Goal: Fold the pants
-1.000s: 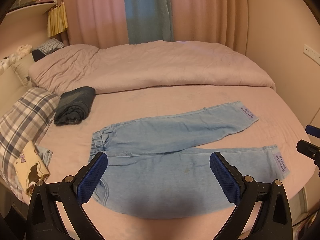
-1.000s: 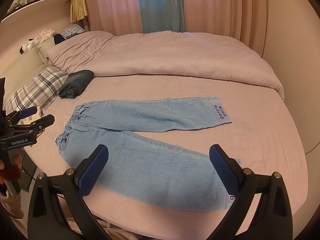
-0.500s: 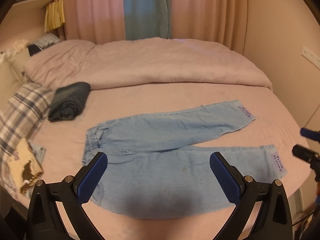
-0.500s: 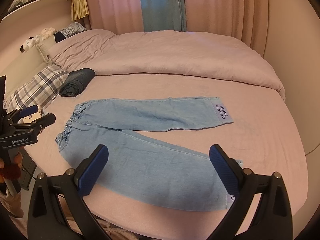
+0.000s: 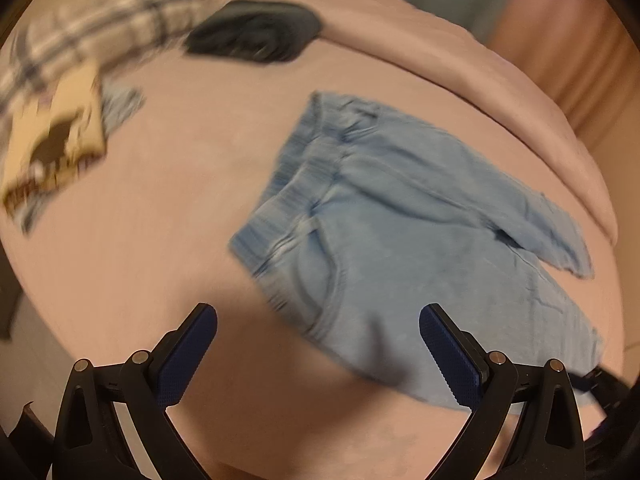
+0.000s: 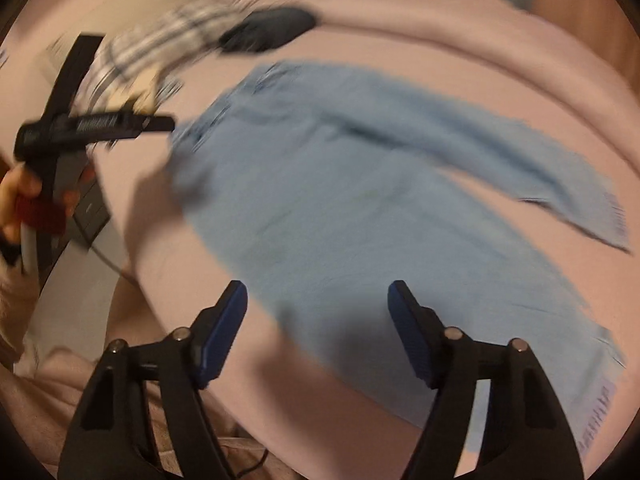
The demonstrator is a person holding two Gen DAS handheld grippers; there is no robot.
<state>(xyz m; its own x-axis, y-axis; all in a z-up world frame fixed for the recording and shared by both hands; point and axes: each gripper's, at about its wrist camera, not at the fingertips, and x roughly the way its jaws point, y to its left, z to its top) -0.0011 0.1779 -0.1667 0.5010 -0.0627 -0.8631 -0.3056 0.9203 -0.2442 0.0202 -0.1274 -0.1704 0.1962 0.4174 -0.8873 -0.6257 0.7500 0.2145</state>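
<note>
Light blue denim pants [image 5: 400, 232] lie flat on the pink bed sheet [image 5: 160, 240], waistband to the left and both legs running right. My left gripper [image 5: 319, 314] is open and hovers low over the waist end's near edge, with nothing between its blue pads. In the right wrist view the pants [image 6: 340, 200] fill the middle. My right gripper [image 6: 317, 288] hangs over the near leg's lower edge. Its jaws are closing, and the pads do not press on cloth. The left gripper [image 6: 160, 124] shows there at the left, held by a hand [image 6: 20, 192].
A dark folded garment [image 5: 256, 36] lies beyond the waistband, near a plaid pillow [image 5: 100, 12] and a cream printed cloth [image 5: 52, 148]. A bunched pink duvet [image 5: 480, 80] runs along the far side. The bed's near edge [image 6: 132, 264] drops off below left.
Both grippers have dropped toward the bed and rolled, so the pants look much closer and tilted. The right gripper's jaws have narrowed. The left jaws stay wide.
</note>
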